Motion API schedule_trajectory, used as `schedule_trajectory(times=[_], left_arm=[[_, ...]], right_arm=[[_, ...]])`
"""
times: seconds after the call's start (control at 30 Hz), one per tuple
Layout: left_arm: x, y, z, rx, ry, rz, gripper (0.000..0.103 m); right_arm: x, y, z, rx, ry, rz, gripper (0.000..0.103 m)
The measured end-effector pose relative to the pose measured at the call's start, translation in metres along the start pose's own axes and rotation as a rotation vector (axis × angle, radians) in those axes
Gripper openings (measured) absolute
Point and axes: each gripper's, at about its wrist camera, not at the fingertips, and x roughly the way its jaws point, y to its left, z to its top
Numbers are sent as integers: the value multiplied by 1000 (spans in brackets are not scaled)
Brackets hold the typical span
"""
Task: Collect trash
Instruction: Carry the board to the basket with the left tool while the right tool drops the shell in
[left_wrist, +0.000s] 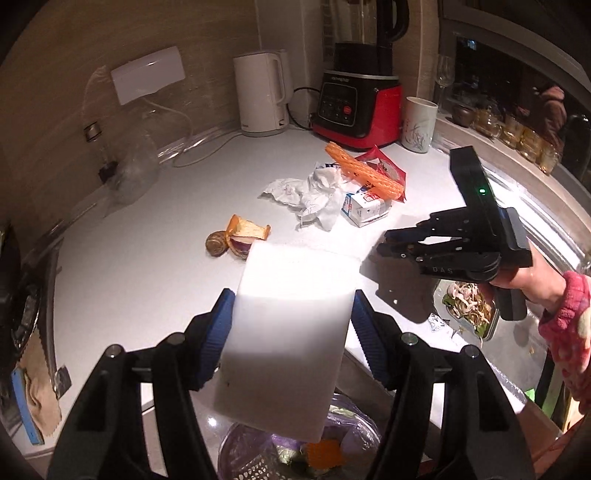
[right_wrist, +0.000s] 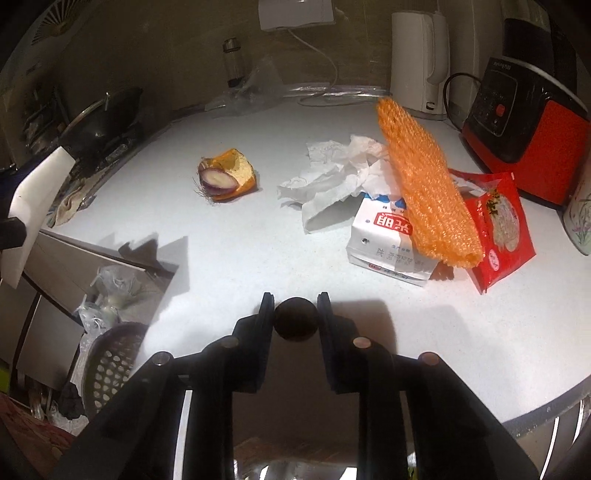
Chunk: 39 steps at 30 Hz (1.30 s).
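White foam block (left_wrist: 291, 332) pinched between the blue pads of the left gripper (left_wrist: 291, 314), held above the worktop (left_wrist: 147, 266) edge with a lined bin (left_wrist: 295, 454) just below. Dark round lump (right_wrist: 296, 319) clamped between the jaws of the right gripper (right_wrist: 296, 314), low over the near worktop.

Still lying further back: onion end with orange peel (right_wrist: 227, 179), crumpled tissue (right_wrist: 332, 173), milk carton (right_wrist: 388, 240), orange foam net (right_wrist: 424, 184) leaning across it, red packet (right_wrist: 495, 229).

Likely trouble: block gripped only along its edges, so liable to tilt or slide out early and miss the bin, landing on the floor. Round lump prone to roll free of a loosened grip and off the edge. Both grippers near each other, so possibly colliding on the way to the bin. Net resting loosely on the carton, apt to topple if nudged; red blender (right_wrist: 524, 122) and cup (left_wrist: 419, 123) just behind at risk from a careless reach.
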Motion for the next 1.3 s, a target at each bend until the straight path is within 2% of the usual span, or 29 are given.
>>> schedule_trajectory(times=[0.13,0.33,0.47,0.6,0.77,0.9,1.0,1.2,1.3], left_arm=[[-23,6,-13,-66,-20,14,62],[-67,14,-35,-127,-33,19,62],[-97,19,-55,-149,-38,6,62],[-113,26,-79,-154,-19,-9,62],[-117,36,-106,-135,16,-30,62],[-117,42,-120,-130,40,-40,62],[-116,43,-128,-120,48,-40,62],[-113,43,-137,-108,63,-44,62],[-111,43,-138,-101,66,-33,62]], right_arm=[[-45,35,-1,2,-38,-19,24],[-105,110,-18,44,-95,8,24],[-121,165,-33,44,-102,12,24],[-119,212,-56,66,-81,24,24],[-103,244,-80,109,-46,19,24],[-77,253,-94,138,-7,9,24],[-41,251,-109,166,43,14,24],[61,248,-149,196,206,11,24],[88,247,-163,206,254,-2,25]])
